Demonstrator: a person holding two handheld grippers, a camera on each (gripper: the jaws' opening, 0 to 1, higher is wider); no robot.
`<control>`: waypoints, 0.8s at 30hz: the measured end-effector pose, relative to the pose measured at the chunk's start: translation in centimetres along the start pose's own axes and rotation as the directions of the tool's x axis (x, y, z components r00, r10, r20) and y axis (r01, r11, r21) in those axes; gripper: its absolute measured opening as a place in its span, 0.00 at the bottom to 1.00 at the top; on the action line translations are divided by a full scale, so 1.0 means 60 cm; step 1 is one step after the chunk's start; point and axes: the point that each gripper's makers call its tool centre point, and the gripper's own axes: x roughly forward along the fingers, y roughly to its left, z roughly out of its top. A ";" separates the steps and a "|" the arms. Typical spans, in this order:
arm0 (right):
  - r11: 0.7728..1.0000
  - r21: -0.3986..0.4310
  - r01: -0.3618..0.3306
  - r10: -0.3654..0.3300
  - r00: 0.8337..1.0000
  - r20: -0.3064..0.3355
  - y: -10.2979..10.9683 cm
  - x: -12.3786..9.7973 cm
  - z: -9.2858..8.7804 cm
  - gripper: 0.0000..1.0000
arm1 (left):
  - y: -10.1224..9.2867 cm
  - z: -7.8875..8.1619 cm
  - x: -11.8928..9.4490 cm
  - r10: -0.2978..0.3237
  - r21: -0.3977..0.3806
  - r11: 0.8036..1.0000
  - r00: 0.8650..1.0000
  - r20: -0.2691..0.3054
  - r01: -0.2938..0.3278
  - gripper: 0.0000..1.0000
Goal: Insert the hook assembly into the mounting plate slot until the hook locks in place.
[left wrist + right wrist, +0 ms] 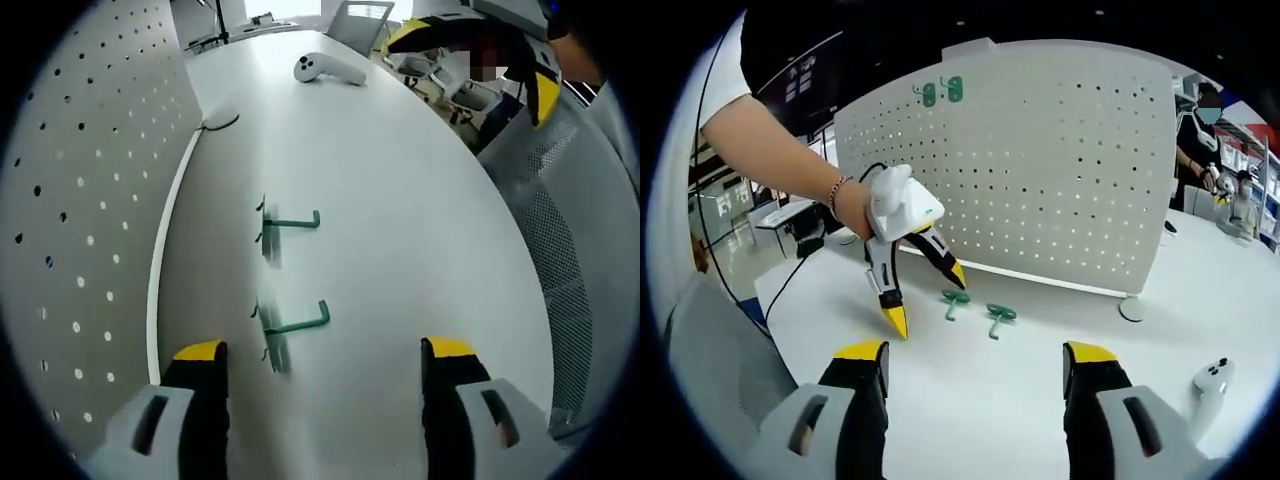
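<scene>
White tabletop before a perforated white pegboard (1040, 170): two green metal hooks (290, 330) lie just ahead of the left gripper (325, 350), nearer them than the right gripper (975, 360); both jaws wide open, empty.

Hooks: two green metal hook assemblies, one nearer (290, 330) and one farther (288, 222) in the left gripper view, lying flat and apart on the white table, neither held nor mounted.
Hook shape: round flat base, thin bent arm with upturned tip.
Mounting plate: white perforated pegboard panel (1040, 160) standing upright on feet just behind the hooks.
</scene>
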 end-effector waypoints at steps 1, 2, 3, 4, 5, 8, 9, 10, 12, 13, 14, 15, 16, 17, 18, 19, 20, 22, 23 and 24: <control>1.000 0.000 -0.002 0.002 1.000 0.000 0.001 0.000 0.000 0.68 | 0.000 0.000 0.000 0.001 0.000 1.000 1.000 0.000 -0.001 0.82; 1.000 0.000 -0.003 0.003 1.000 0.000 0.001 0.000 0.000 0.68 | 0.000 0.000 0.000 0.001 0.000 1.000 1.000 0.000 -0.001 0.82; 1.000 -0.001 -0.003 0.003 1.000 0.000 0.001 0.000 0.000 0.68 | 0.000 0.000 0.000 0.001 0.000 1.000 1.000 0.001 -0.001 0.82; 1.000 0.002 -0.002 0.002 1.000 0.001 0.001 0.000 -0.001 0.68 | 0.000 0.000 0.000 0.001 0.000 1.000 1.000 0.002 -0.001 0.82; 1.000 0.003 -0.002 0.002 1.000 0.001 0.000 0.000 -0.001 0.68 | 0.000 0.000 0.000 0.000 0.000 1.000 1.000 0.002 0.000 0.82; 1.000 0.005 0.000 0.000 1.000 0.003 0.000 0.000 0.000 0.68 | 0.002 -0.001 -0.001 0.001 0.000 1.000 1.000 0.003 -0.001 0.79; 1.000 0.005 -0.001 0.001 1.000 0.003 0.000 0.000 0.000 0.68 | 0.005 0.000 -0.002 0.003 -0.005 1.000 1.000 0.008 -0.003 0.78; 1.000 0.004 -0.001 0.001 1.000 0.002 0.001 -0.001 0.000 0.68 | 0.009 0.000 -0.003 0.007 -0.011 1.000 1.000 0.013 -0.006 0.76; 1.000 0.004 0.000 0.000 1.000 0.005 0.000 -0.001 0.001 0.68 | 0.013 0.001 -0.004 0.013 -0.023 1.000 1.000 0.018 -0.013 0.72; 1.000 0.004 0.001 -0.001 1.000 0.005 0.000 -0.001 0.001 0.67 | 0.015 0.001 -0.003 0.016 -0.028 0.999 1.000 0.019 -0.015 0.70; 1.000 0.003 0.002 -0.002 1.000 0.004 -0.001 -0.001 0.001 0.67 | 0.017 0.001 -0.003 0.018 -0.032 0.999 1.000 0.020 -0.018 0.68; 1.000 0.004 0.002 -0.002 1.000 0.003 -0.001 -0.001 0.000 0.67 | 0.017 0.001 -0.003 0.019 -0.033 0.999 1.000 0.020 -0.018 0.67; 1.000 0.005 0.002 -0.002 1.000 0.004 0.000 -0.001 0.001 0.67 | 0.019 0.001 -0.003 0.022 -0.039 0.999 1.000 0.022 -0.021 0.66; 1.000 0.004 0.002 -0.002 1.000 0.005 0.000 -0.001 0.001 0.67 | 0.021 0.001 -0.004 0.025 -0.044 0.999 0.999 0.024 -0.024 0.63; 1.000 0.004 0.002 -0.002 1.000 0.005 -0.001 -0.001 0.001 0.67 | 0.024 0.001 -0.005 0.029 -0.051 0.998 0.999 0.024 -0.028 0.60; 1.000 0.004 0.001 -0.001 1.000 0.005 0.000 -0.001 0.001 0.67 | 0.027 0.002 -0.006 0.034 -0.061 0.998 0.999 0.025 -0.033 0.57; 1.000 0.003 0.002 -0.002 1.000 0.005 0.000 -0.001 0.002 0.67 | 0.030 0.001 -0.007 0.041 -0.071 0.997 0.999 0.025 -0.039 0.53; 1.000 0.004 0.002 -0.002 1.000 0.005 -0.001 -0.002 0.002 0.67 | 0.033 0.001 -0.008 0.048 -0.082 0.996 0.999 0.024 -0.046 0.48; 1.000 0.005 0.003 -0.003 1.000 0.006 -0.001 -0.002 0.001 0.67 | 0.034 0.000 -0.008 0.051 -0.086 0.995 0.998 0.024 -0.048 0.46; 1.000 0.005 0.003 -0.003 1.000 0.006 -0.001 -0.002 0.001 0.67 | 0.034 0.000 -0.008 0.053 -0.090 0.995 0.998 0.023 -0.050 0.44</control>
